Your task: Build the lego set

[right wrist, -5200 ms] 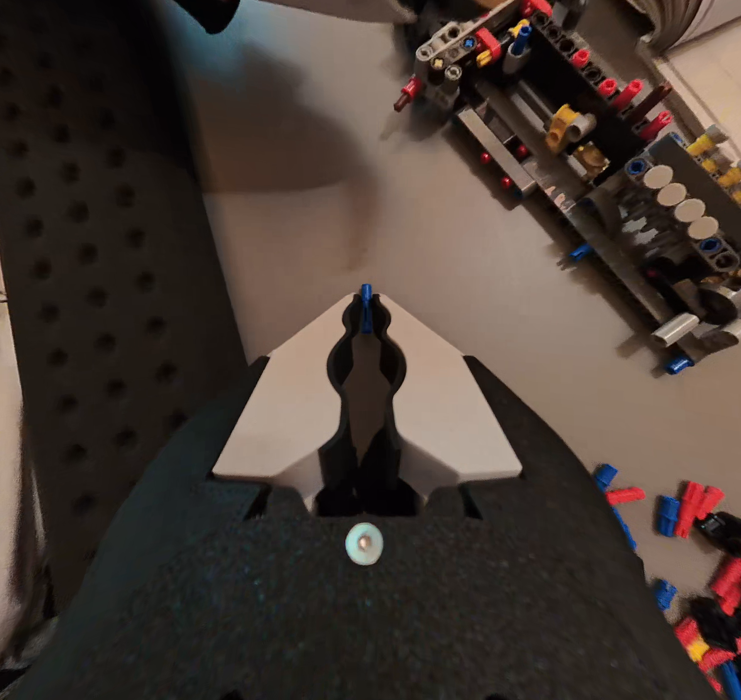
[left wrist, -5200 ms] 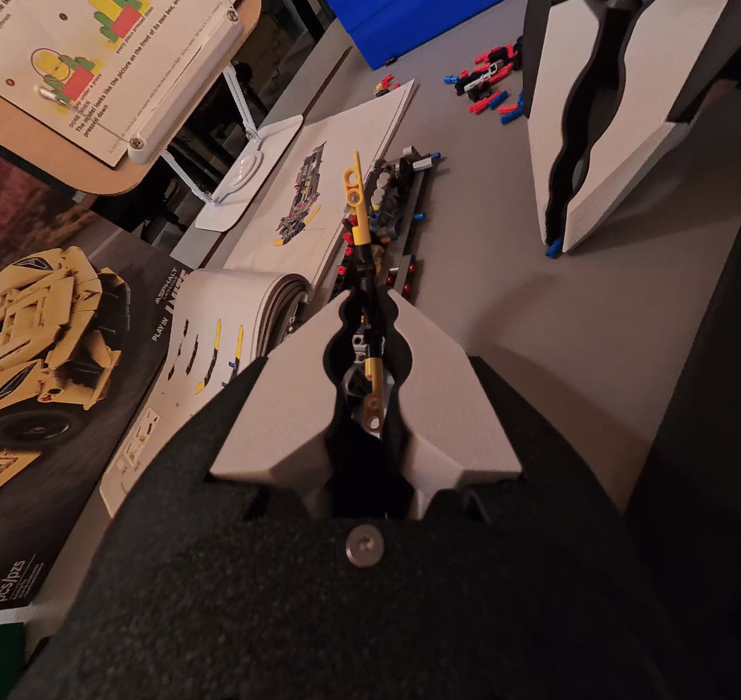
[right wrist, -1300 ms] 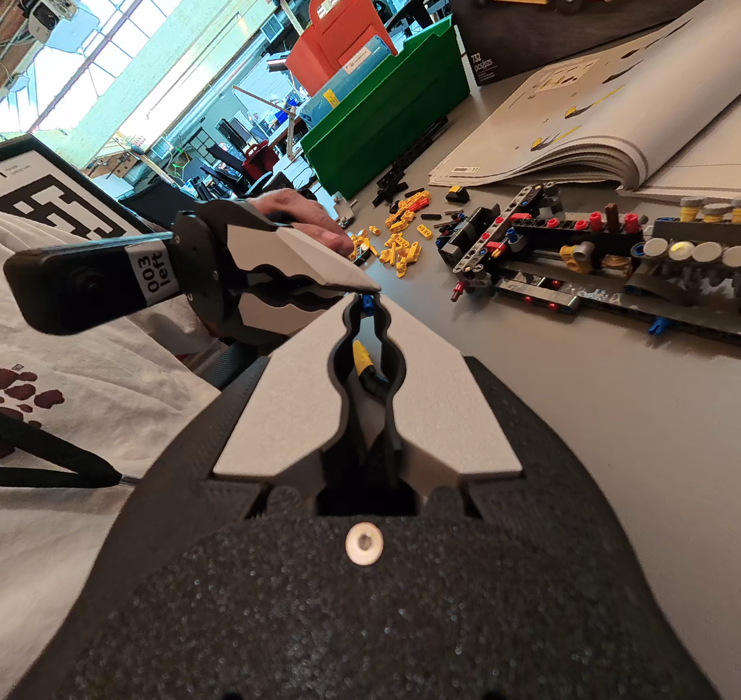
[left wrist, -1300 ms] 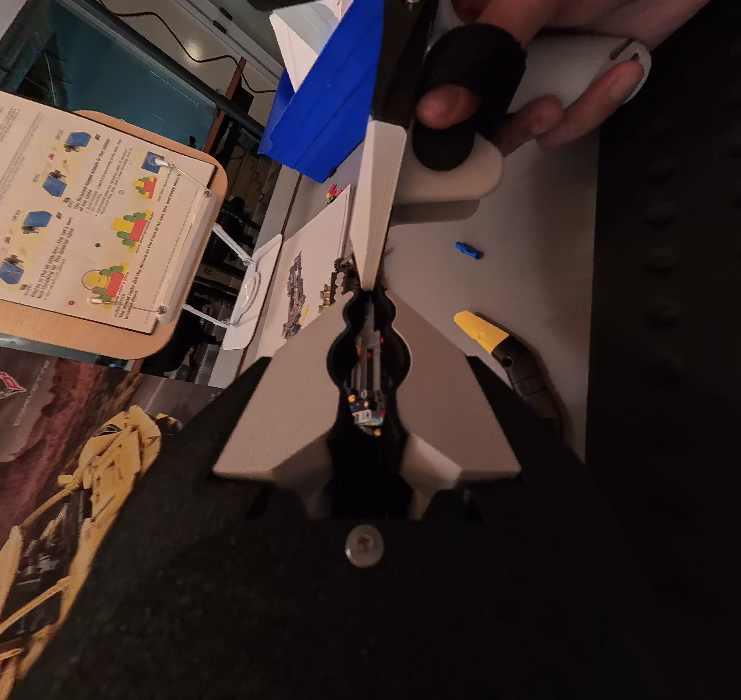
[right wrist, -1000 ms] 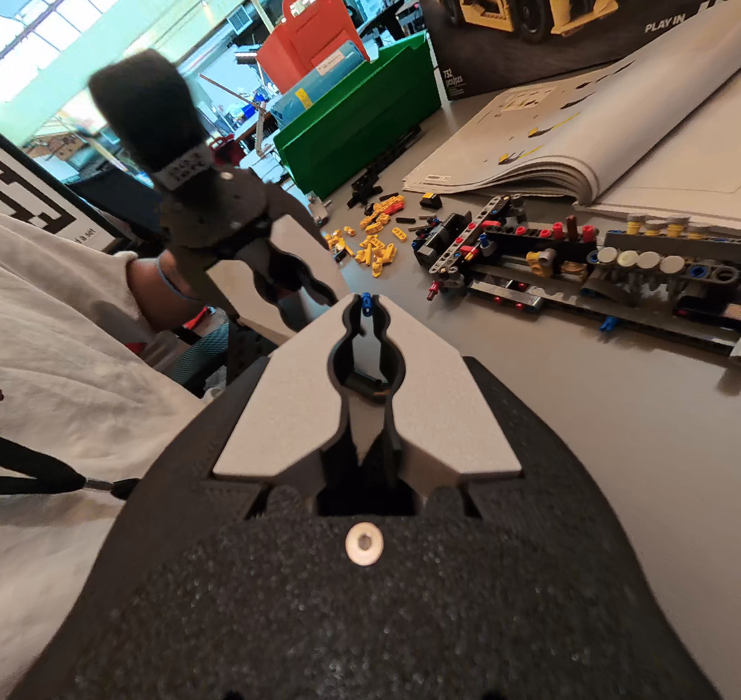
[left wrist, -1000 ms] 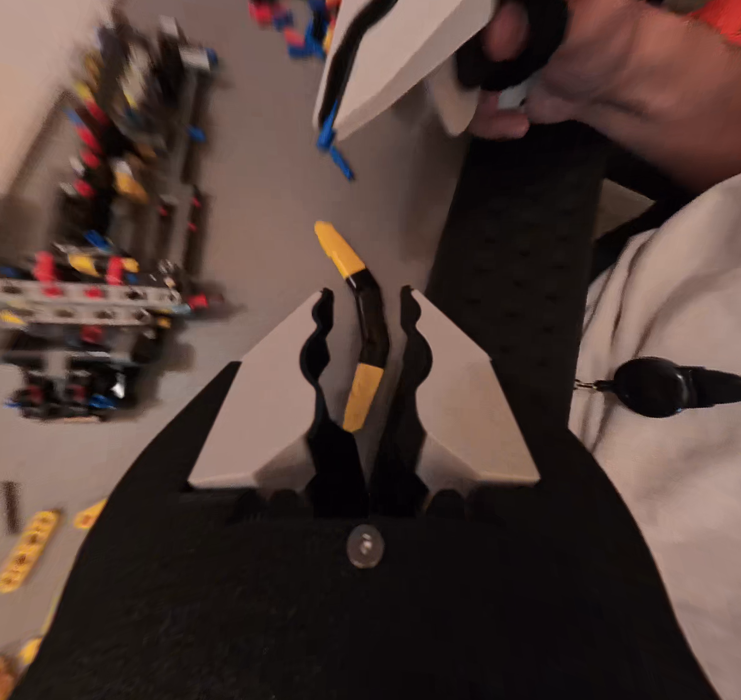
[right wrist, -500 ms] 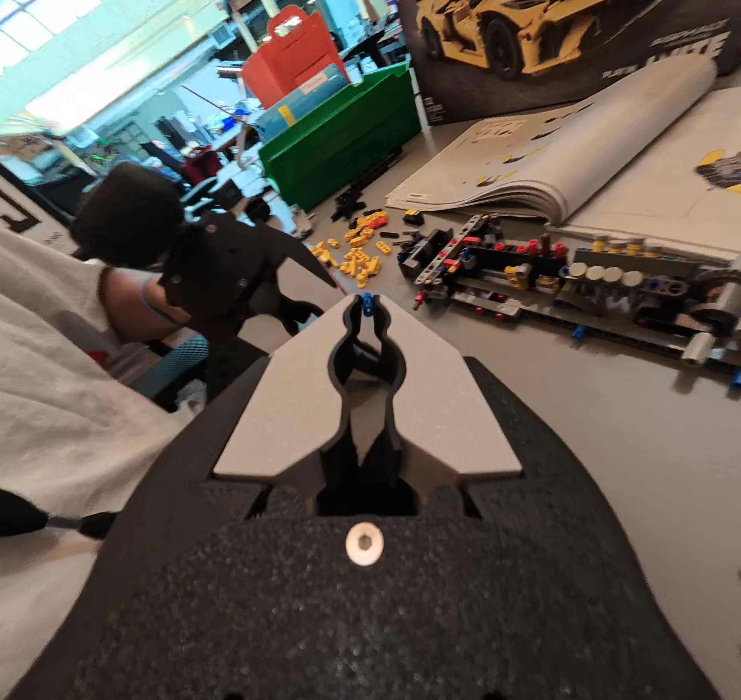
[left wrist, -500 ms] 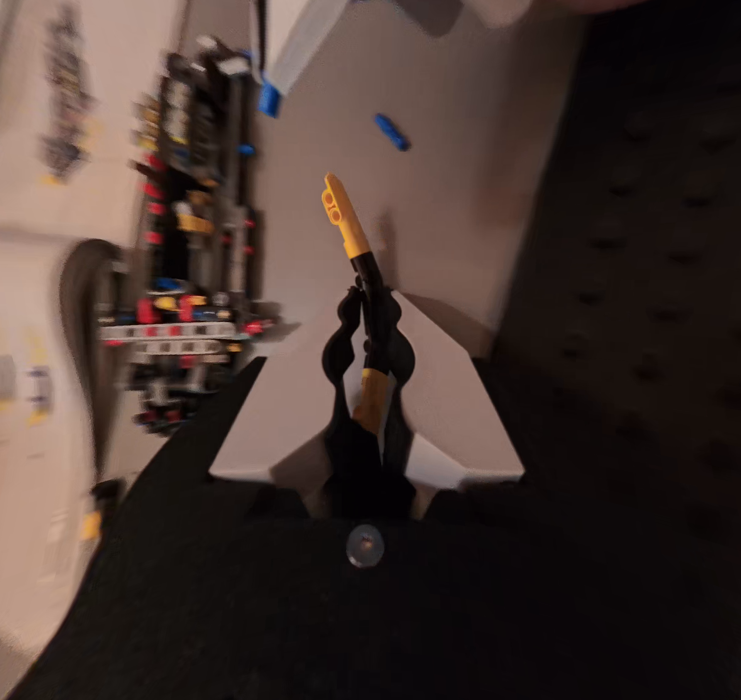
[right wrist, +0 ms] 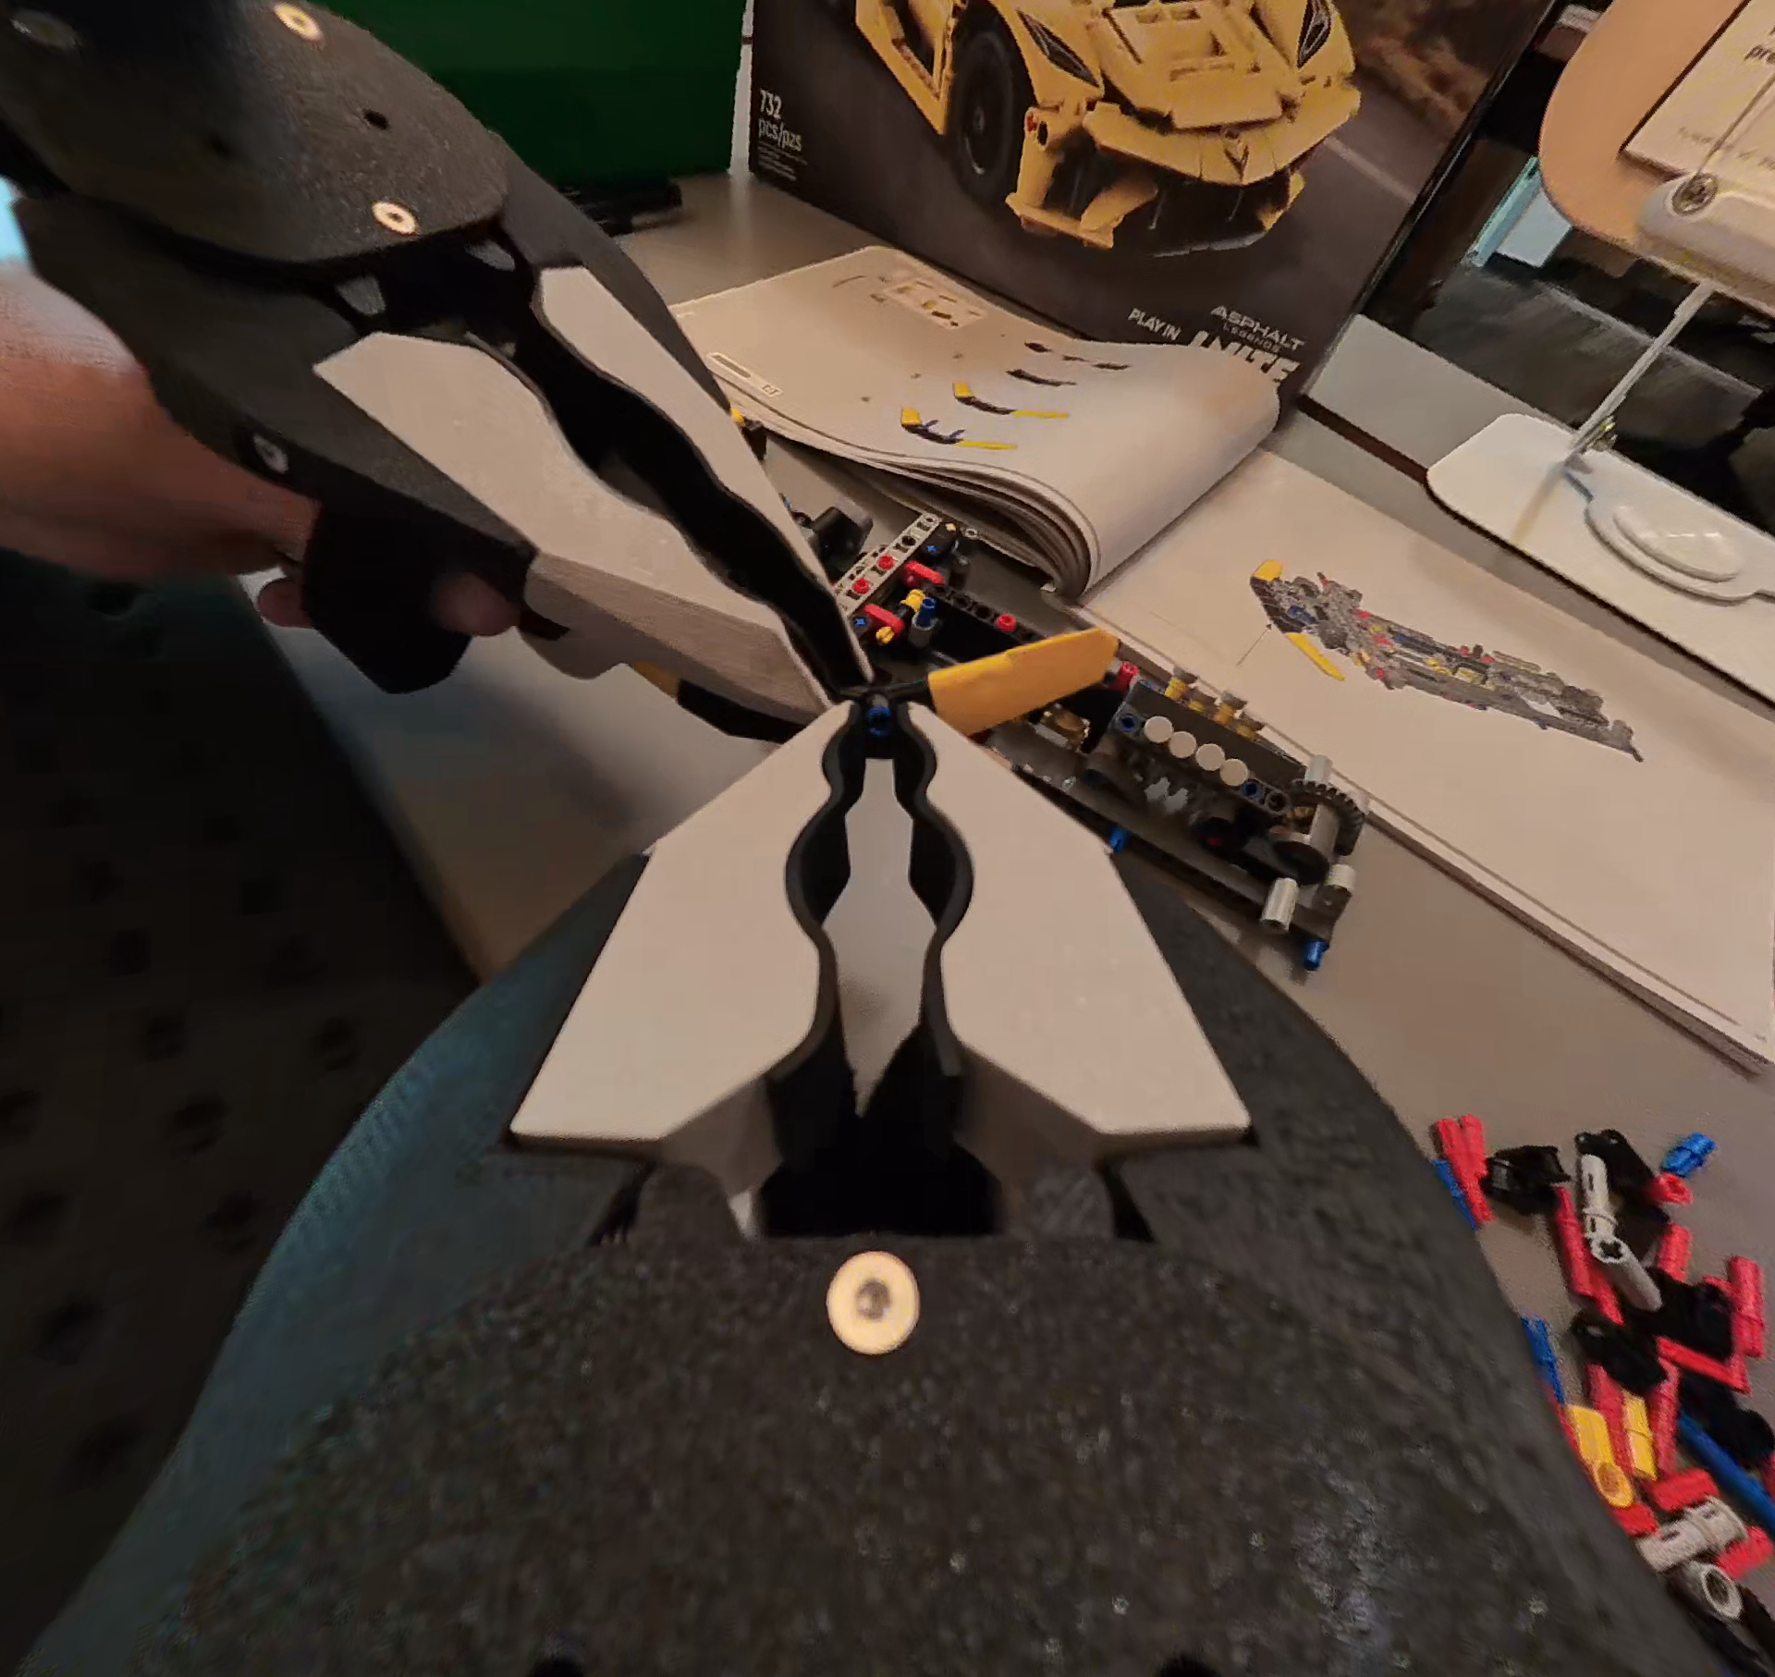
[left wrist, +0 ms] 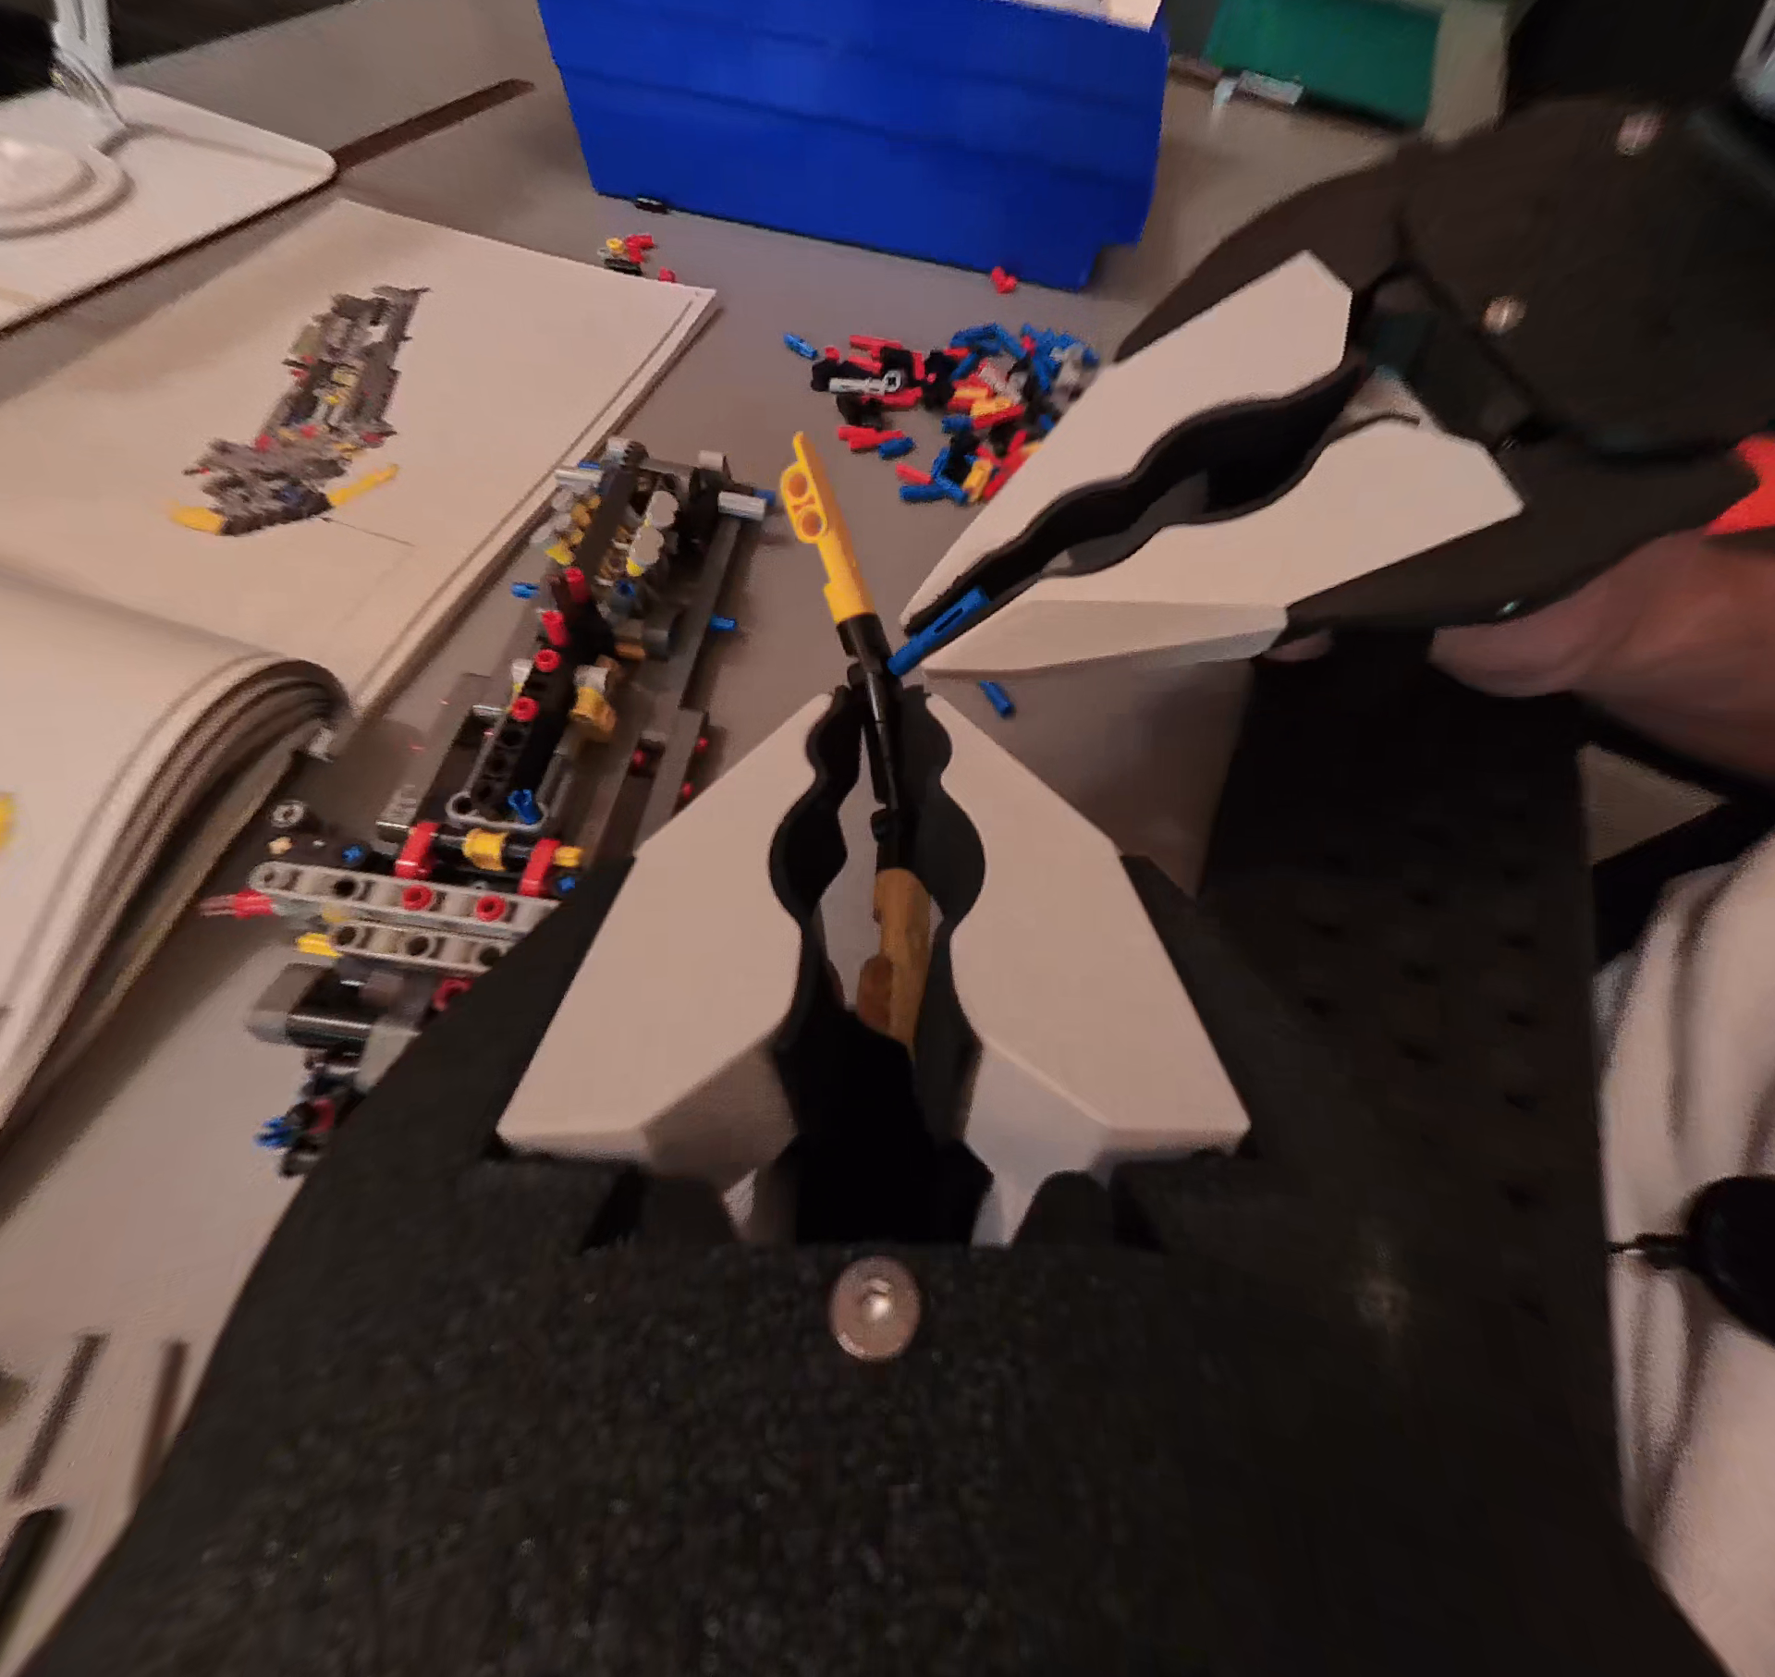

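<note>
My left gripper (left wrist: 876, 699) is shut on a slim yellow-and-black lego piece (left wrist: 824, 526) whose yellow end sticks up past the tips. My right gripper (left wrist: 917, 642) comes in from the right, shut on a small blue pin (left wrist: 936, 634). The pin's tip meets the black middle of the piece just above my left fingertips. In the right wrist view the right gripper (right wrist: 876, 718) holds the blue pin (right wrist: 876, 716) against the piece (right wrist: 1018, 670), with the left gripper (right wrist: 840, 661) coming in from the upper left. The long grey-black chassis (left wrist: 576, 699) lies on the table behind.
The open instruction booklet (left wrist: 288, 440) lies left of the chassis. A pile of loose red, blue and black pins (left wrist: 951, 401) sits before a blue bin (left wrist: 864, 94). One blue pin (left wrist: 994, 697) lies loose. The set box (right wrist: 1057, 94), green bin (right wrist: 499, 17) and lamp base (right wrist: 1614, 517) stand behind. The grippers are tip to tip, or close to it.
My left gripper closed on the yellow-and-black piece, lifted it and turned toward the chassis. My right gripper, still holding the blue pin, moved in until the pin meets the piece.
</note>
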A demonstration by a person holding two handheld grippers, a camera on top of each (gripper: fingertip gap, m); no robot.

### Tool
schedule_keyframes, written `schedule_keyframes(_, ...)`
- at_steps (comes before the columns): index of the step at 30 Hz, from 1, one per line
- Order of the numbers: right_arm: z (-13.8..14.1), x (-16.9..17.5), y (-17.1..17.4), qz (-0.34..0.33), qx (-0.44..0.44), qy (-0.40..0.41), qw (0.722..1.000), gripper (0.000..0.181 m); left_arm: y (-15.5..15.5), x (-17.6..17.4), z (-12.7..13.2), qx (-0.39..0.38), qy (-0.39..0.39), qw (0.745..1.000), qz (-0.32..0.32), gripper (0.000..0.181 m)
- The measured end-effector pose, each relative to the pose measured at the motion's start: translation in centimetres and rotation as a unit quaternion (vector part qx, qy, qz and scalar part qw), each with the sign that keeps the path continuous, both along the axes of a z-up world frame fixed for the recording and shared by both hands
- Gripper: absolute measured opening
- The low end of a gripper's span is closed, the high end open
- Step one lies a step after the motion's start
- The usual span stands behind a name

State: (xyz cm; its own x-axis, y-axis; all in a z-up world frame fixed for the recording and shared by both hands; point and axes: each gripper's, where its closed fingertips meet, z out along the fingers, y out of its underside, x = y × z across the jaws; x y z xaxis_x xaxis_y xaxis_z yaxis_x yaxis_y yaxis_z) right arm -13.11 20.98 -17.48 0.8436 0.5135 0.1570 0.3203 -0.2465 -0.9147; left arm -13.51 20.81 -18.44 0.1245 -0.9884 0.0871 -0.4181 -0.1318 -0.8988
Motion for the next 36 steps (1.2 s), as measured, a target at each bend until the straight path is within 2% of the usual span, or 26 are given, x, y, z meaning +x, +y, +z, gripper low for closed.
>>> schedule_keyframes(5,1.0,-0.3,-0.2,0.002,0.030,-0.005,1.000,0.004,-0.3,-0.2,0.8,-0.070,-0.037,0.997,-0.017,0.006)
schedule_keyframes(8,1.3,-0.4,-0.2,0.003,0.051,-0.017,0.999,0.004,-1.1,-0.1,0.8,-0.075,-0.038,0.996,-0.037,0.007)
schedule_keyframes(10,0.5,-0.4,-0.1,0.002,0.035,-0.033,0.999,0.004,-1.3,0.1,0.5,-0.061,-0.031,0.997,-0.037,0.006)
schedule_keyframes(16,2.4,-0.2,-0.8,0.002,0.083,-0.020,0.996,0.004,-0.4,-0.2,0.2,-0.055,-0.018,0.998,-0.021,0.005)
schedule_keyframes(22,0.8,-0.5,-0.8,0.013,0.057,-0.050,0.997,0.004,-0.9,-0.2,0.7,-0.122,-0.037,0.991,-0.035,0.006)
schedule_keyframes(30,0.4,-0.6,-0.7,0.016,0.066,-0.087,0.994,0.004,-0.8,-0.4,0.6,-0.138,-0.036,0.989,-0.050,0.006)
schedule_keyframes(32,0.2,-0.7,-0.7,0.013,0.080,-0.122,0.989,0.004,-0.8,-0.5,0.5,-0.129,-0.028,0.990,-0.053,0.006)
schedule_keyframes(36,-0.2,-0.8,-0.7,0.010,0.089,-0.161,0.983,0.004,-0.7,-0.7,0.1,-0.058,-0.003,0.997,-0.052,0.006)
